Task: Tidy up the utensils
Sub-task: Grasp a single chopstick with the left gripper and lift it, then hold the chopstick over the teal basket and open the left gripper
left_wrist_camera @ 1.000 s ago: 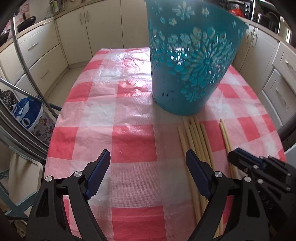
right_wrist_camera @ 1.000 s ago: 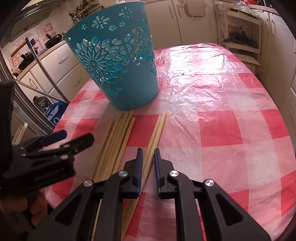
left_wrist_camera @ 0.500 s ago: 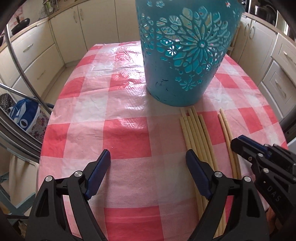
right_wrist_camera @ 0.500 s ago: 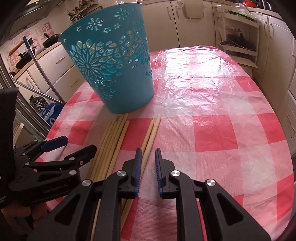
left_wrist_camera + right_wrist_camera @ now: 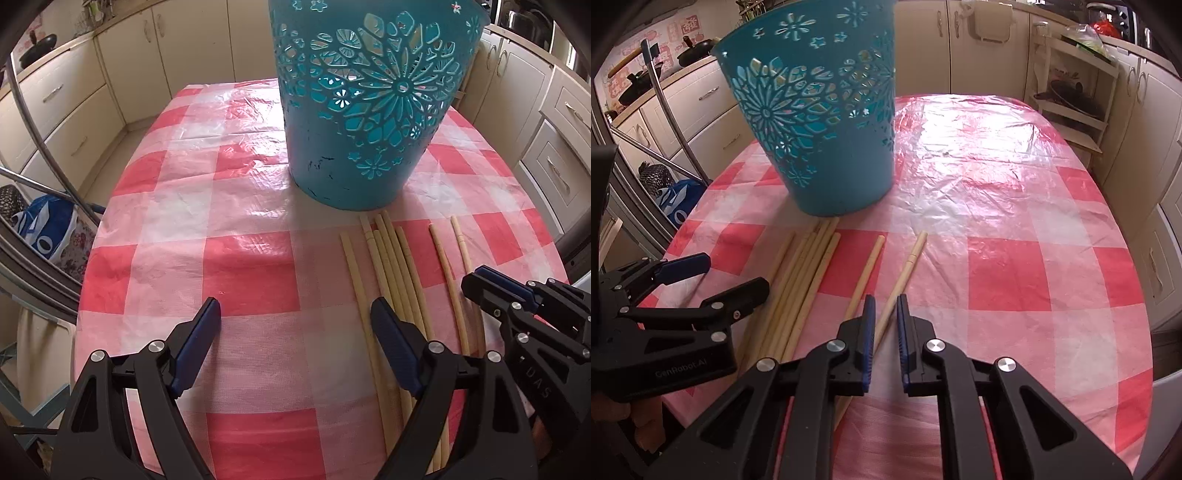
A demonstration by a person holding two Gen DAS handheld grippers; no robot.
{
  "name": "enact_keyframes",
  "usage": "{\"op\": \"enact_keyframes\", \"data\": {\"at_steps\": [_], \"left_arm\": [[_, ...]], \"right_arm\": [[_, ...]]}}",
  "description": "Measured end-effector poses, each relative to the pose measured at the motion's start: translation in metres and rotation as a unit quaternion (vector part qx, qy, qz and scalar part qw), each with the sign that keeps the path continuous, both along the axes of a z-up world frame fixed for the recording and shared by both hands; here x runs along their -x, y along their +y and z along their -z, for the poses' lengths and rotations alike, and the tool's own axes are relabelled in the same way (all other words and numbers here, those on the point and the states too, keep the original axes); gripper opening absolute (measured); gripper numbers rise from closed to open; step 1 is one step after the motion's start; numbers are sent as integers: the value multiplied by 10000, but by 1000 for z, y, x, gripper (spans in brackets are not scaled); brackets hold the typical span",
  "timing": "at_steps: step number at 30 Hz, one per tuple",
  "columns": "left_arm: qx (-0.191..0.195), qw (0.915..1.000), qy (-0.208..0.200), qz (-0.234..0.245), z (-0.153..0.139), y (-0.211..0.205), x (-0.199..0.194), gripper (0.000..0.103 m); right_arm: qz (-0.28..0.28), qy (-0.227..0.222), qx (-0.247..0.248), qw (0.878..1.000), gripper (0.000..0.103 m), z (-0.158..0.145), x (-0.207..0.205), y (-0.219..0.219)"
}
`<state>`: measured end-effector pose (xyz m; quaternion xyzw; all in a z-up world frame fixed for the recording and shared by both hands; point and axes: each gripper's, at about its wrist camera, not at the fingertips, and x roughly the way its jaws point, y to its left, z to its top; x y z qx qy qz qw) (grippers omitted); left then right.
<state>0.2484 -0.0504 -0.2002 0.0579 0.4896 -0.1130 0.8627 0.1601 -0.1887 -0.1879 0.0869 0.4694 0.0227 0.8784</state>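
left wrist view: left gripper pitched steeply down over the pink-and-white checked plastic tablecloth, jaws spread wide with bare cloth between the blue pads, nothing held. tall teal plastic bucket with floral cutouts stands upright further along the table. just in front of its base lies a tight bundle of pale wooden chopsticks, lengthwise toward the camera; the right pad sits over the bundle's near part, contact not clear. two separate pale chopsticks lie a little apart to the right of the bundle. right gripper enters from the right edge, low over those two, its fingers close together. right wrist view: right gripper also angled steeply down, jaws narrow and closing, a small gap still visible. the rightmost single chopstick runs straight into that gap and under the fingers; pads not seen pressing it yet. the other loose stick lies just left of the left finger. bundle further left, tips near the bucket base. left gripper at the left edge, wide apart, a hand gripping its body below. cream kitchen cabinets around the table.
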Motion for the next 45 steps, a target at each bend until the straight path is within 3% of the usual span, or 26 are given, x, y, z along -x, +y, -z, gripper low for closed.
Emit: {"op": "enact_keyframes", "data": {"at_steps": [4, 6, 8, 10, 13, 16, 20, 25, 28, 31, 33, 39, 43, 45], "left_arm": [[-12, 10000, 10, 10, 0, 0, -1, 77], [-121, 9999, -53, 99, 1, -4, 0, 68], [-115, 9995, -92, 295, -2, -10, 3, 41], [-55, 9990, -58, 440, -4, -14, 3, 28], [-92, 9985, -57, 546, -4, -19, 1, 22], [-76, 9974, 23, 722, -6, -26, -5, 8], [405, 9954, 344, 793, -12, -17, -9, 4], [1166, 9884, 98, 969, -57, 8, -8, 4], [1785, 9757, -398, 1206, -103, 26, -4, 4], [2150, 9630, -847, 1388, -141, 34, 2, 4], [2443, 9501, -1235, 1499, -172, 40, 6, 4], [2611, 9275, -2309, 1353, -234, 35, -6, 4], [2612, 9049, -3232, 924, -252, 15, -24, 4], [2579, 8976, -3528, 577, -255, 8, -40, 4]], "right_arm": [[37, -26, -17, 10000, 13, 1, -5, 0], [-17, -16, 38, 10000, 14, 1, -6, 2], [-195, 80, 89, 9997, 14, 0, -8, 4], [-370, 212, 85, 9991, 13, -1, -10, 2], [-557, 336, 96, 9978, 12, -1, -14, -2], [-531, 295, 175, 9980, 12, -1, -18, 1], [-595, 190, 212, 9978, 11, -1, -16, 3], [-531, 95, -50, 9985, 10, 1, -12, -3], [-508, 50, -113, 9986, 10, 1, -10, -5], [-499, 37, -193, 9986, 10, 1, -10, -8], [-492, 36, -253, 9985, 10, 2, -11, -9], [-480, 4, -301, 9984, 10, 3, -9, -11], [-476, -13, -313, 9984, 10, 3, -8, -11], [-483, -33, -309, 9983, 10, 3, -7, -12]]}}
